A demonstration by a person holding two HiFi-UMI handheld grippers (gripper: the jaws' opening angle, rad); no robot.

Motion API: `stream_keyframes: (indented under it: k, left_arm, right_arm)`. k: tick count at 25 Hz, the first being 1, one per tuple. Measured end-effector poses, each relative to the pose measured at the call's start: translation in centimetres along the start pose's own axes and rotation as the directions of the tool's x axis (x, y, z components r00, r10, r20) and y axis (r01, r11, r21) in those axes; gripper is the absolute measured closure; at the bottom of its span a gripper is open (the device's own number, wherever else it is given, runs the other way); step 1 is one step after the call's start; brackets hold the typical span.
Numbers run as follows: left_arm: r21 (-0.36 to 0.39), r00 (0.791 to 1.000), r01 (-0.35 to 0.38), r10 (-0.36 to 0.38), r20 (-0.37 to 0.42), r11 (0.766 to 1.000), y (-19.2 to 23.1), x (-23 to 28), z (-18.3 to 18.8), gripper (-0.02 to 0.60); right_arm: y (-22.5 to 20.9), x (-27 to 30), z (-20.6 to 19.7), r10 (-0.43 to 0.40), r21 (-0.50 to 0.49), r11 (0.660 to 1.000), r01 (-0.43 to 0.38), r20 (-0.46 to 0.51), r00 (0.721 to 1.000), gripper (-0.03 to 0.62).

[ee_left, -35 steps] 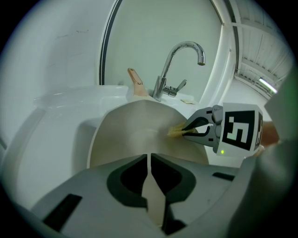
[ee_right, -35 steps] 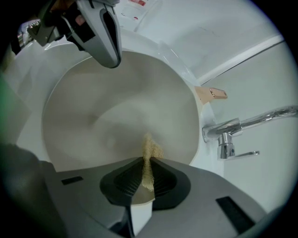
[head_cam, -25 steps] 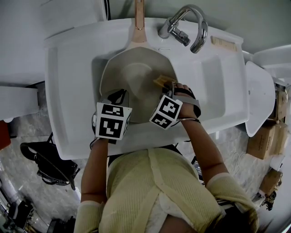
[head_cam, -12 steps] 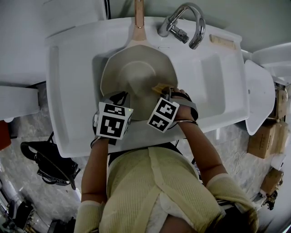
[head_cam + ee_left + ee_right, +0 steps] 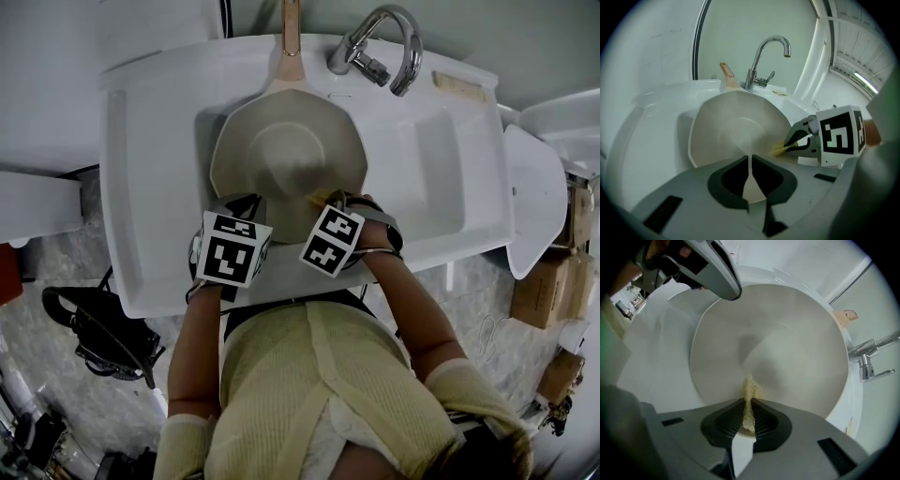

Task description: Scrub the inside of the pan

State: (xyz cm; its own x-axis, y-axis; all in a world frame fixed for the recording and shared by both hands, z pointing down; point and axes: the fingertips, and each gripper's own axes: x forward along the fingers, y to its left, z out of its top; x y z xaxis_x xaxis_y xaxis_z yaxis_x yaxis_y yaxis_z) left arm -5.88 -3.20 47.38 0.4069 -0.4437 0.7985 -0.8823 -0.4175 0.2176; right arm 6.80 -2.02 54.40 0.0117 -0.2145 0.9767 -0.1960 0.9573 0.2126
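From my head, the pan (image 5: 281, 141) sits in the left part of the sink (image 5: 141, 206), its handle (image 5: 290, 42) pointing away from me towards the wall, left of the tap (image 5: 380, 47). My right gripper (image 5: 325, 199) has drawn the yellow sponge (image 5: 315, 198) back over the last second. It was pressing on the right slope of the pan further in, and now it is down at the near-right rim, close to my body. My left gripper (image 5: 246, 200) has stayed put at the near-left rim. Through the left gripper view, its jaws are pressed together with a pale sliver caught between them. I take that to be the pan's near edge, though the sliver is too narrow for me to be certain. The pan tilts up ahead of it, and the right gripper comes in from the right with the sponge touching the wall low on that side. Through the right gripper view, the jaws pinch the sponge tightly, so that a thin crumpled ridge of it sticks out onto the near slope. The flat bottom and the far and left walls lie bare ahead of it. That pull finishes one stroke down the right side. I judge the scrub still under way, with the sponge due to go back in over the bottom and the other walls.
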Motion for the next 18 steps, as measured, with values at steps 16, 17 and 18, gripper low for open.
stream_keyframes:
  k: [16, 17, 18]
  left_arm:
    - [0.021, 0.999, -0.047, 0.047, -0.023, 0.999, 0.6, -1.8, -2.0, 0.505]
    - [0.021, 0.998, -0.053, 0.053, -0.022, 0.998, 0.8, -2.0, -2.0, 0.506]
    - [0.019, 0.998, -0.059, 0.059, -0.019, 0.998, 0.9, -2.3, -2.0, 0.506]
  right_arm:
    - [3.8, -0.5, 2.1, 0.185, 0.008, 0.983, -0.185, 0.056, 0.981, 0.54]
    - [4.0, -0.6, 2.3, 0.195, 0.003, 0.981, -0.195, 0.06, 0.979, 0.54]
    - [4.1, -0.6, 2.4, 0.202, -0.003, 0.979, -0.202, 0.062, 0.977, 0.54]
